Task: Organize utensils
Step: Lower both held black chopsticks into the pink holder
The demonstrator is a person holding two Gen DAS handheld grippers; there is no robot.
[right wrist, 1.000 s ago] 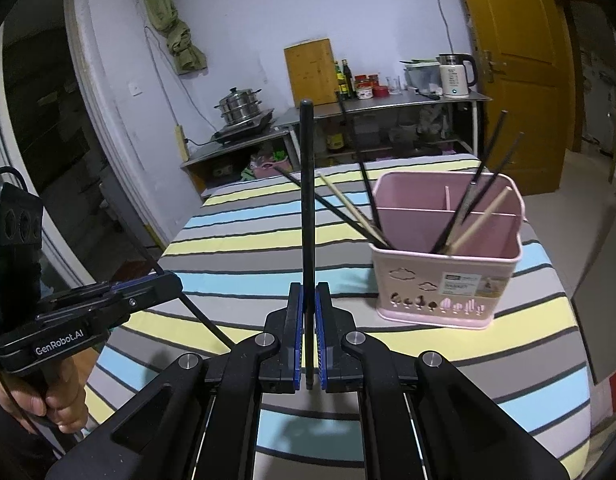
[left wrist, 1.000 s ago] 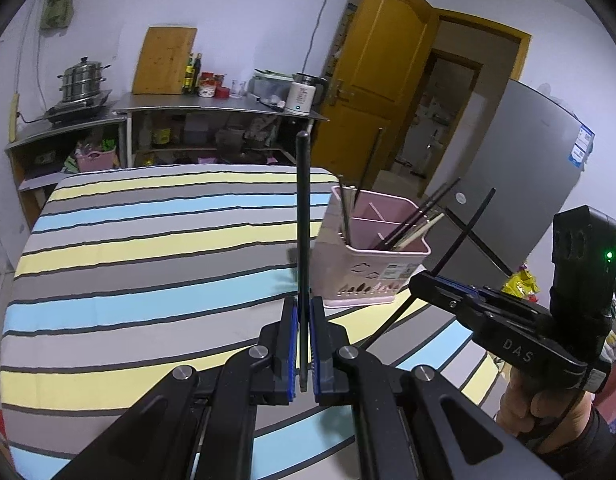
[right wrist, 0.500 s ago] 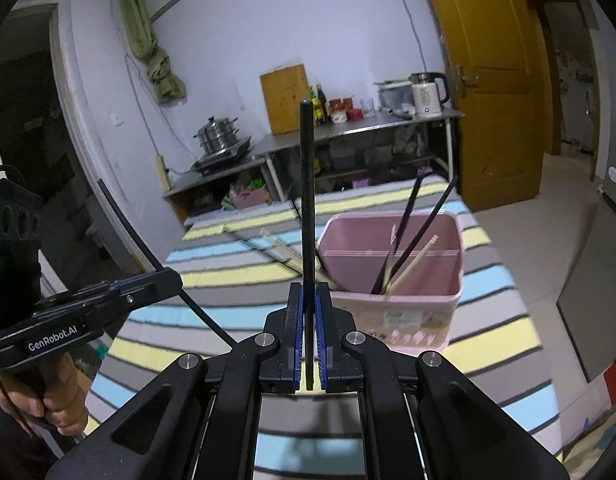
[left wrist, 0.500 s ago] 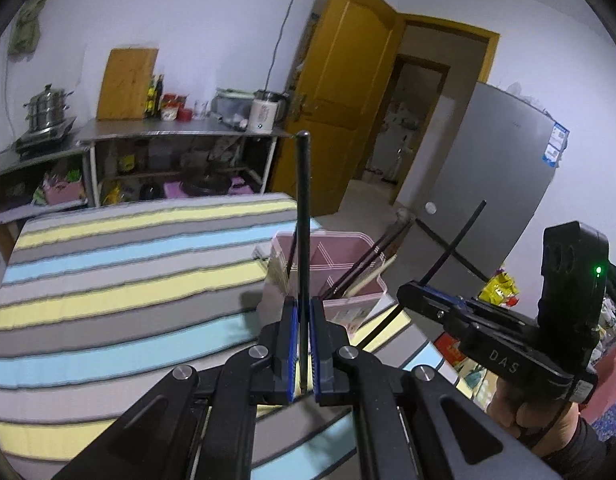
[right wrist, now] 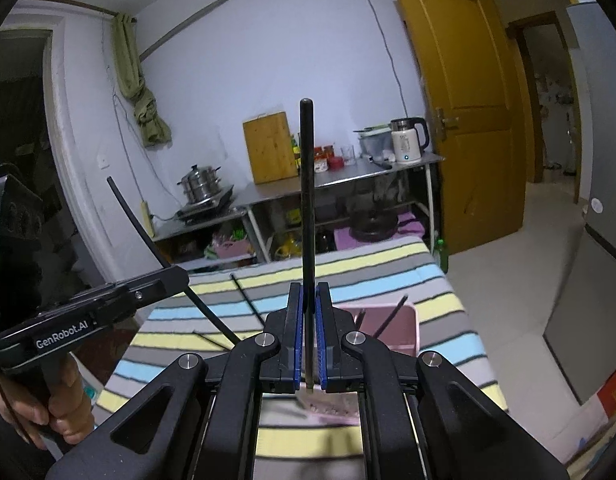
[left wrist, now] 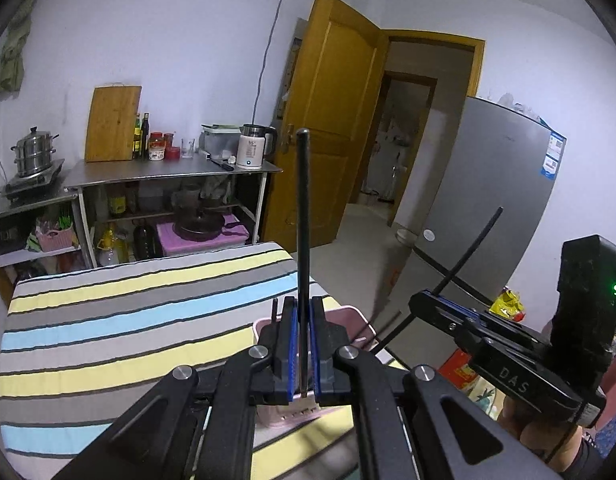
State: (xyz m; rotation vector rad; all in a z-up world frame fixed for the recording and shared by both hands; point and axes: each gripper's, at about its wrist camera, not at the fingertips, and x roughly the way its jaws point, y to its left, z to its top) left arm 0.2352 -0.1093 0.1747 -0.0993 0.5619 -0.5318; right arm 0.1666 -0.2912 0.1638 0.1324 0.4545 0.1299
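**Above the pink holder, one black chopstick in each gripper**

Over the striped table [left wrist: 108, 320], well into the job but not finished. In the left gripper [left wrist: 302, 360], jaws pressed together on a black chopstick [left wrist: 303, 220], held upright between the blue pads, tip up toward the ceiling. In the right gripper [right wrist: 308, 344], the same: jaws pinching a second black chopstick [right wrist: 307, 200], also upright. Both visible from the opposite side too, each stick slanting out of the other tool's nose.

Below and just beyond the fingers, the pink utensil holder [left wrist: 347, 316], standing near the table's edge, partly hidden behind the tools. Already inside, a few dark sticks [right wrist: 391, 316] leaning against its rim; number not clear, contents mostly hidden.

Still out on the cloth to the left of the holder, at least two more loose sticks [right wrist: 248, 300], lying flat on the stripes, apart from the holder.

Judged from this: some pieces stowed, two in hand and not yet dropped in, a couple left to fetch. Next, probably tilting each held stick tip-down over a compartment and letting go, taking care not to knock the holder off the near edge.
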